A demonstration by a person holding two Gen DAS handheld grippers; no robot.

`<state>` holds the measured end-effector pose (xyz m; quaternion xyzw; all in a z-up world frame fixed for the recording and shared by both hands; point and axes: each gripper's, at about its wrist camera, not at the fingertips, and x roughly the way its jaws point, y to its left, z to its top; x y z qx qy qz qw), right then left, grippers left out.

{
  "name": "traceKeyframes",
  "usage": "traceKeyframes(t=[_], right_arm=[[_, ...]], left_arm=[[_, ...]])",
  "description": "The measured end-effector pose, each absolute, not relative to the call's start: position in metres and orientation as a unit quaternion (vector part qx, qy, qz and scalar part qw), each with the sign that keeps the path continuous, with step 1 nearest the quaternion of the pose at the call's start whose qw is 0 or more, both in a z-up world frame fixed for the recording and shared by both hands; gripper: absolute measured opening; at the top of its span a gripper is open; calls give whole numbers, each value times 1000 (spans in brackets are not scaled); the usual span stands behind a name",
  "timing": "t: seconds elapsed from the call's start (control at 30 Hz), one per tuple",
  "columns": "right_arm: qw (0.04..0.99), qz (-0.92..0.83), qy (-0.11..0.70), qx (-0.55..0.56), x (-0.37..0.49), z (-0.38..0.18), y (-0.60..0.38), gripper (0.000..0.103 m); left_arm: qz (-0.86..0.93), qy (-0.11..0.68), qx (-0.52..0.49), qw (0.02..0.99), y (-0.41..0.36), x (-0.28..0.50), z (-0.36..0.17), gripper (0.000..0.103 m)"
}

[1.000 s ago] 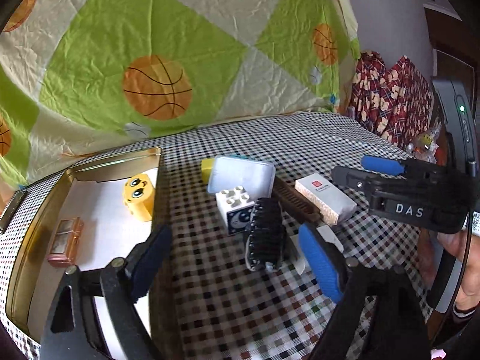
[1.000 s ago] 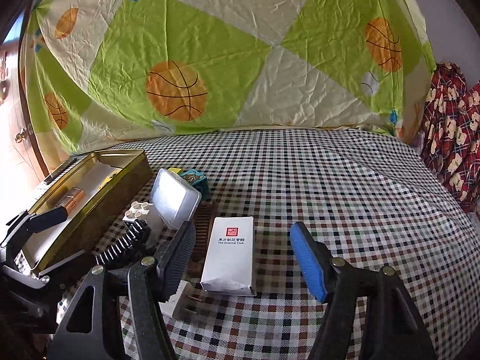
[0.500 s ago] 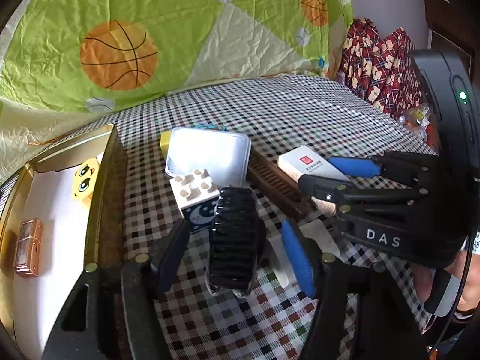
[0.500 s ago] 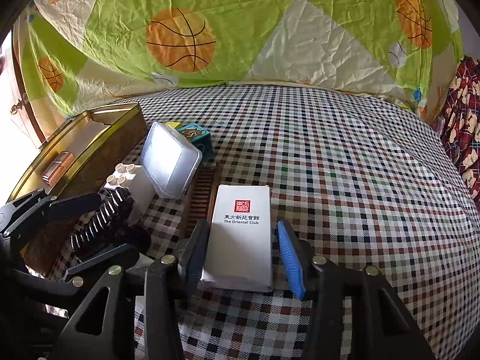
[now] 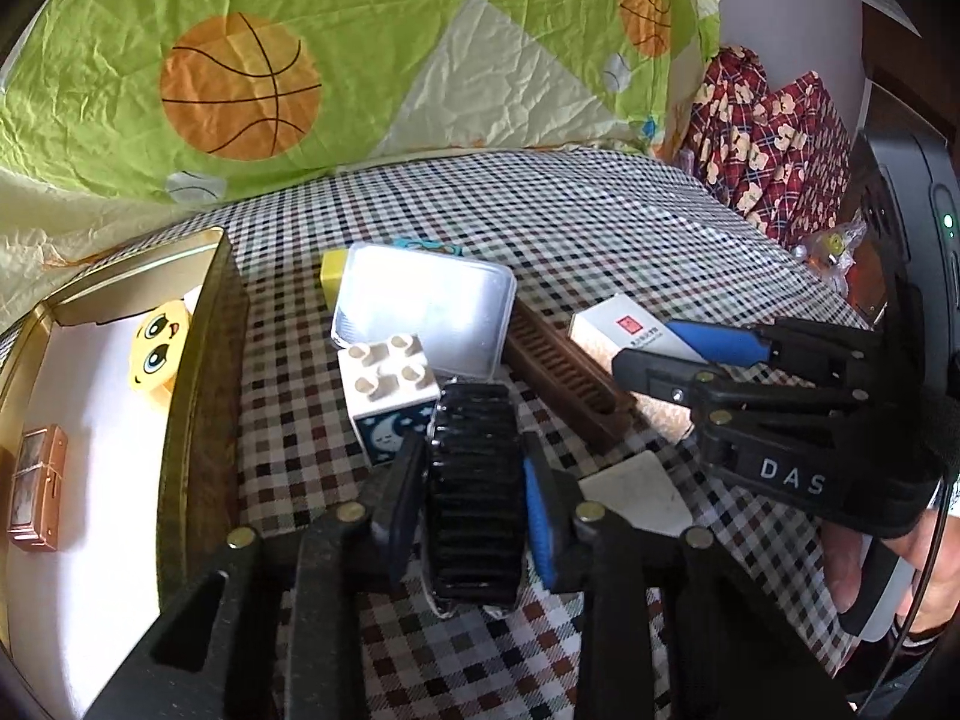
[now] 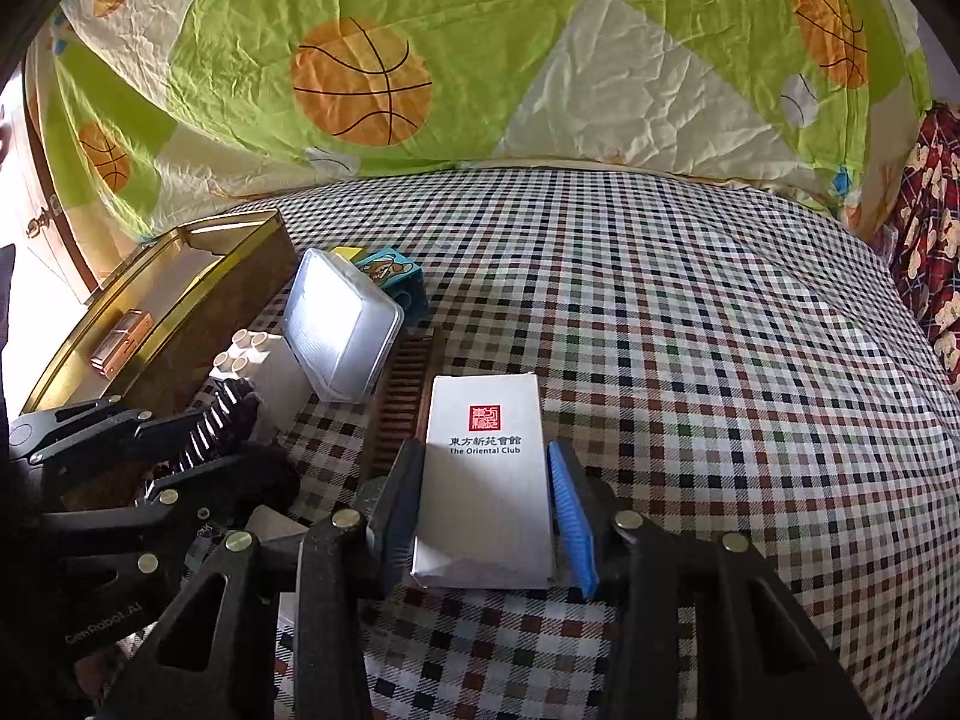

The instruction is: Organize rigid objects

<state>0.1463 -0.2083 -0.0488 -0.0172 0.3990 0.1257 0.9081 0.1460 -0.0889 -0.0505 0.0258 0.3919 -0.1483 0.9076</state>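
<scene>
Black ridged plastic hair clip (image 5: 474, 498) sits lower centre of the left wrist view on the checked tablecloth (image 6: 690, 330), pinched across its width by the left gripper (image 5: 471, 507); jaws have just been closing and now press both sides. White cardboard box with red seal (image 6: 486, 480) lies lower centre of the right wrist view, and the right gripper (image 6: 486, 516) has just closed its jaws onto the long sides, pads touching.

Handling, as a guess: clip looks light and stiff, but the ridges and curved back may let it twist, so hold mid-body. Box looks light, maybe hollow, and thin walls could dent; grip flat sides near the middle, gently.

Gold metal tin (image 5: 204, 372) at left edge already holds a yellow face block (image 5: 157, 354) and a copper lighter-like case (image 5: 36, 486). White stud brick with moon print (image 5: 390, 396), clear plastic lid-box (image 5: 426, 318) and brown wooden comb (image 5: 564, 372) lie clustered just beyond the clip. Both picks look set to go to the tin.
</scene>
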Motion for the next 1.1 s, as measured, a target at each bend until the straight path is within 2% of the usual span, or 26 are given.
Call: traceKeyframes(t=[0.07,0.13,0.17,0.23,0.3,1.1], right_arm=[[908,122,400,-18,146,-49,-208,44],[905,117,408,-29,148,-51,-204,44],[903,116,412,-35,149,-53,-202,44],[898,120,421,-41,152,-55,-199,44],[895,121,426,-42,153,-57,-199,44],[930,121,346,-31,130,-36,-205,44]], left_arm=[[-144,394,32,907,-91,147,-51,33],[-137,406,37,903,-93,150,-54,44],[-137,411,36,901,-93,152,-55,45],[-146,410,29,900,-91,152,-55,41],[-153,410,28,899,-91,152,-56,28],[-127,334,26,934,-85,131,-34,27]])
